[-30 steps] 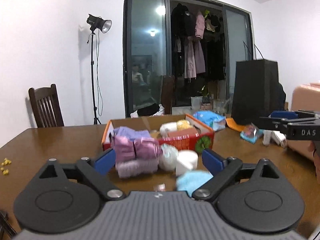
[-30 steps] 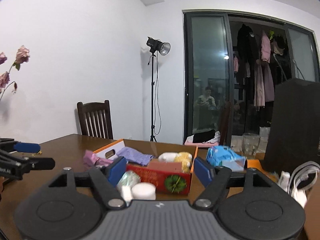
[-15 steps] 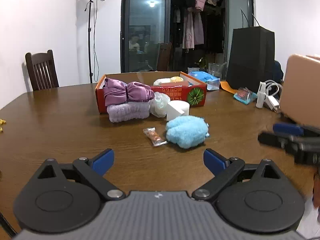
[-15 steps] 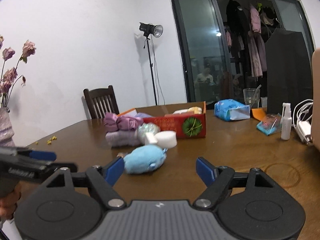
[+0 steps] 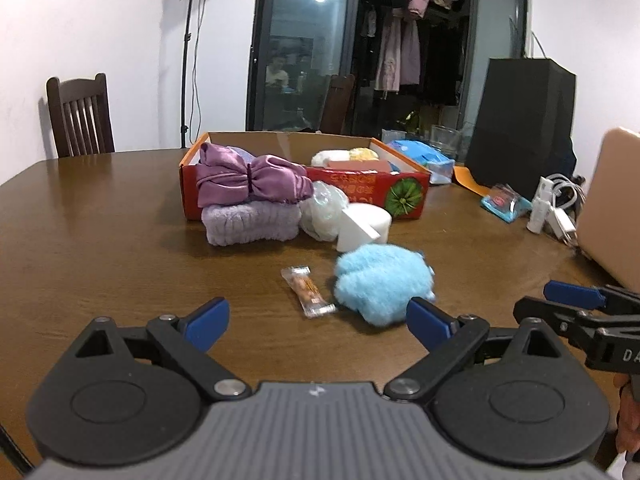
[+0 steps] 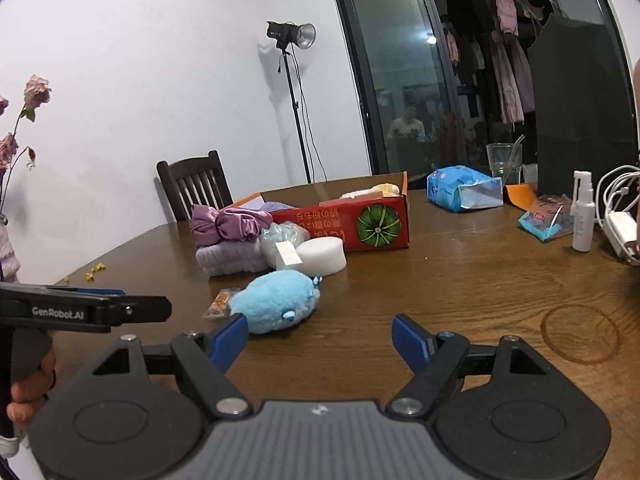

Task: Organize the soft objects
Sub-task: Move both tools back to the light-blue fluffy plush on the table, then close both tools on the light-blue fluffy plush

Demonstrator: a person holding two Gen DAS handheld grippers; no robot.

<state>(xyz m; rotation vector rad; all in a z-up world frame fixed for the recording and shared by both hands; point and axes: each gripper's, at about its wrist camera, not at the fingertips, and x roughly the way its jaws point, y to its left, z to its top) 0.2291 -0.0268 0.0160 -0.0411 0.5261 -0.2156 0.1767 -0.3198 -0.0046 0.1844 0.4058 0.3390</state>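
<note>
A fluffy blue plush toy (image 5: 383, 282) lies on the brown table, also in the right wrist view (image 6: 276, 299). Behind it sit a white sponge (image 5: 363, 225), a clear bag (image 5: 322, 210), a lilac towel (image 5: 251, 223) with a purple satin bow (image 5: 252, 179) on top, and a red cardboard box (image 5: 372, 192) holding more soft items. My left gripper (image 5: 318, 318) is open and empty, just short of the plush. My right gripper (image 6: 320, 340) is open and empty, with the plush by its left finger.
A snack wrapper (image 5: 308, 291) lies left of the plush. A blue tissue pack (image 6: 462, 188), a glass (image 6: 503, 160), a spray bottle (image 6: 582, 212), white cables (image 6: 620, 216) and a black box (image 5: 520, 128) stand at the right. A chair (image 5: 80, 114) is at the far left.
Both grippers have tilted down and moved closer to the table and the blue plush. Both stayed open. The objects on the table have not moved in the last half second.
</note>
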